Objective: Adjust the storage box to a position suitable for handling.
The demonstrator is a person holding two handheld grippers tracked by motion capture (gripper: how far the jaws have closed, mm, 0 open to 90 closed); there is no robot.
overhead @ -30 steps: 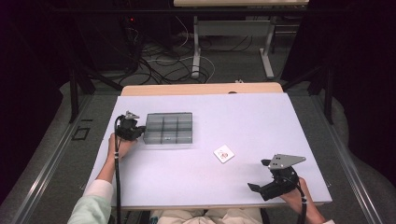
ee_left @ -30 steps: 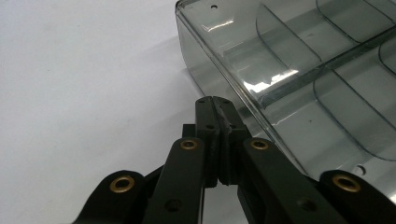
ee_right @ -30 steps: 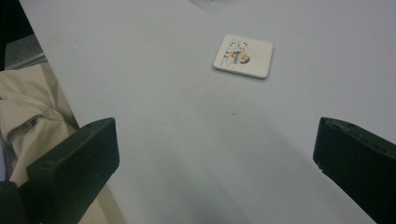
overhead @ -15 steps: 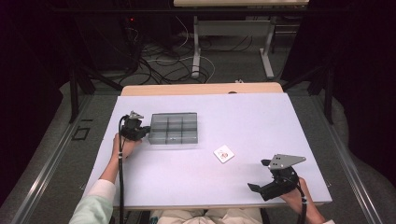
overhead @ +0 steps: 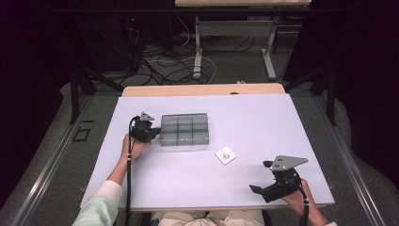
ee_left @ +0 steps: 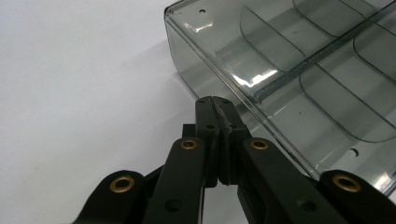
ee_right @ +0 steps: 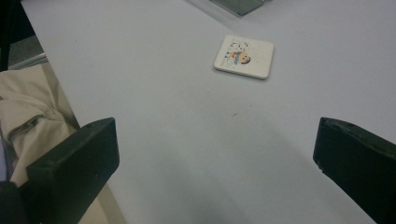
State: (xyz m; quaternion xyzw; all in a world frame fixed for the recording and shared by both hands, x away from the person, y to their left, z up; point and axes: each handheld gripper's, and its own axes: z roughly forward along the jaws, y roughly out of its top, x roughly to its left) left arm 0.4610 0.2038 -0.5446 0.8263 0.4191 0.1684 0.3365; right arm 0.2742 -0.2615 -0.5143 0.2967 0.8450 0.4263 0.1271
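Bench, white and bare for the most part, carrying two things. Box first: clear smoky plastic, split into compartments by thin dividers, lying flat left of centre toward 10 o'clock. Judged light, stiff and slick, with thin walls likely to flex or crack under a hard squeeze; likely to skate over the smooth bench if pushed rather than lifted. Best hold judged to be the rim of an outer wall, one jaw inside a compartment and one outside, near a corner where dividers stiffen it.

Left gripper pressed up to the box's 9 o'clock end; in the left gripper view, left gripper with jaws together, tips meeting at the foot of the near wall of the box. Nothing seen between them; touching the wall or just short of it, cannot tell.

Right gripper low at 5 o'clock near the bench edge, well apart from the box, jaws wide apart and holding nothing, as the right gripper view confirms.

Card smallest: a white square with a printed figure, lying flat between box and right gripper, at 12 o'clock ahead of the open jaws in the right gripper view. Judged thin, light, hard to pinch off a flat surface.
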